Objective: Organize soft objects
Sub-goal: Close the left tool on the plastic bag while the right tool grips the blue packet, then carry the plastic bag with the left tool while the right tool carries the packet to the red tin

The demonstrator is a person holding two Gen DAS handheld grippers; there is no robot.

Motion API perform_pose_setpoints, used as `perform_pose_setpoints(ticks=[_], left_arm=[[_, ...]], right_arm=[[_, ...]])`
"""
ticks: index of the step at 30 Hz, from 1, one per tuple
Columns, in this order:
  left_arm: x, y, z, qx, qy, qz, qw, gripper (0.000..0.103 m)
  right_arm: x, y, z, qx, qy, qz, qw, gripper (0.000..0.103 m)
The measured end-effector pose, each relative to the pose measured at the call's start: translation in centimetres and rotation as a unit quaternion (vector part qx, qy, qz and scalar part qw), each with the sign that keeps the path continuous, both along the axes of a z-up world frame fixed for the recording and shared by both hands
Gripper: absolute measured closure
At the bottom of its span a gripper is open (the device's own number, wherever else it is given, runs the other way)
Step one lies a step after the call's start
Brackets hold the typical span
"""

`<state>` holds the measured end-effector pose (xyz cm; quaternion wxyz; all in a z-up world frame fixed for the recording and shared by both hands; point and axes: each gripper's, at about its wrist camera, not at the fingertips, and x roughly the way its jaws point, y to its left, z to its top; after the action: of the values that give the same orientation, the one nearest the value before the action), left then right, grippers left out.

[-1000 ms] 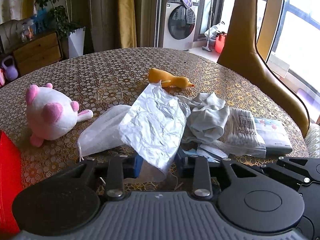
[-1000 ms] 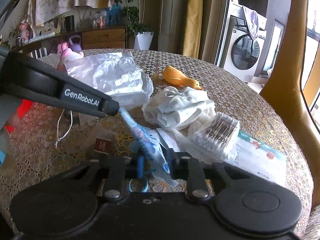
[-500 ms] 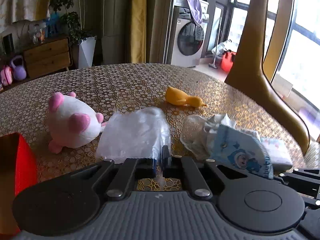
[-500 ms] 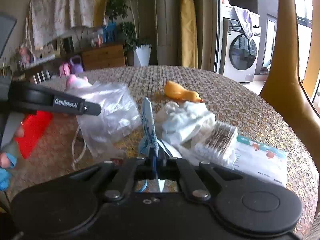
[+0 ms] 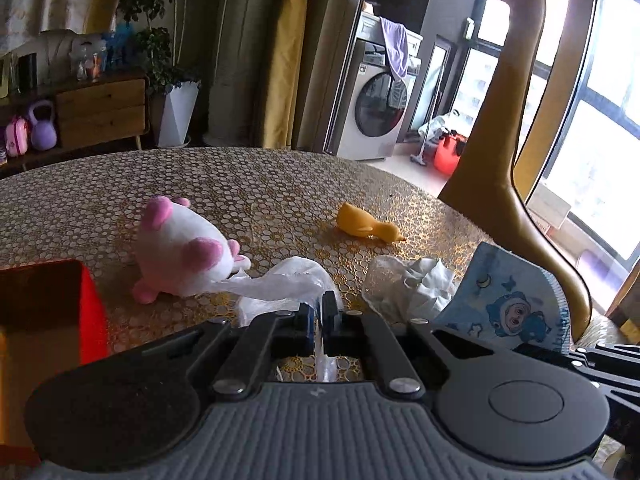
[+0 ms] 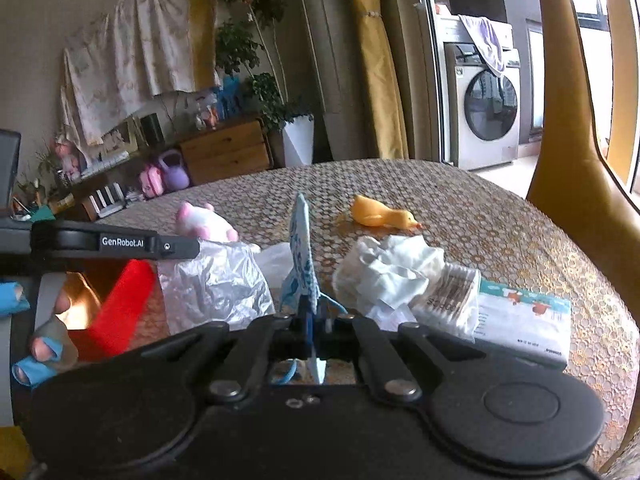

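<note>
My left gripper [image 5: 319,314] is shut on a crinkled clear plastic bag [image 5: 280,284], which hangs from it above the table; the bag also shows in the right wrist view [image 6: 212,284]. My right gripper [image 6: 316,316] is shut on a blue cartoon-print face mask [image 6: 301,256], held upright and edge-on; the mask shows at the right in the left wrist view [image 5: 508,300]. A pink and white plush [image 5: 180,248] lies on the table left of the bag. A yellow duck toy [image 5: 366,226] lies farther back. A crumpled white cloth [image 6: 392,272] lies in the middle.
A red box [image 5: 44,316] stands open at the left edge. A pack of cotton swabs [image 6: 448,300] and a flat white packet [image 6: 520,320] lie at the right. A tan chair back [image 5: 500,140] rises behind the round patterned table [image 5: 260,184].
Both grippers have risen and pulled back from the pile. The left jaws closed on the plastic bag, which has gathered into a narrower bunch. The right lifted the mask upright off the table.
</note>
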<state>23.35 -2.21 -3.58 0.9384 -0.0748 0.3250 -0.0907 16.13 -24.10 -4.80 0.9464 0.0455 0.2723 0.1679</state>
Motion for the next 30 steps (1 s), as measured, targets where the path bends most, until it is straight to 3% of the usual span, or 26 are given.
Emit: perform_pose_setpoints(ticks=[13,23,30], left_arm=[[-4.3,5.8,4.3,-0.02,-0.035,0.029,0.9987,0.099],[-6.4,11.5,6.9,-0.018,-0.06,0.07,0.9956,0.099],[-7.4,15.3,7.4,0.004,-0.074,0.1,0.9923,0.099]], right_arm=[[-1.9,3.7,3.5,0.023,-0.011,0.049,0.998,0.102],[-1.6,10.0,5.1,0.013,-0.008,0.109,0.994,0.102],[-0.5,15.6,5.5,0.002,-0.007,0.148,0.989,0.102]])
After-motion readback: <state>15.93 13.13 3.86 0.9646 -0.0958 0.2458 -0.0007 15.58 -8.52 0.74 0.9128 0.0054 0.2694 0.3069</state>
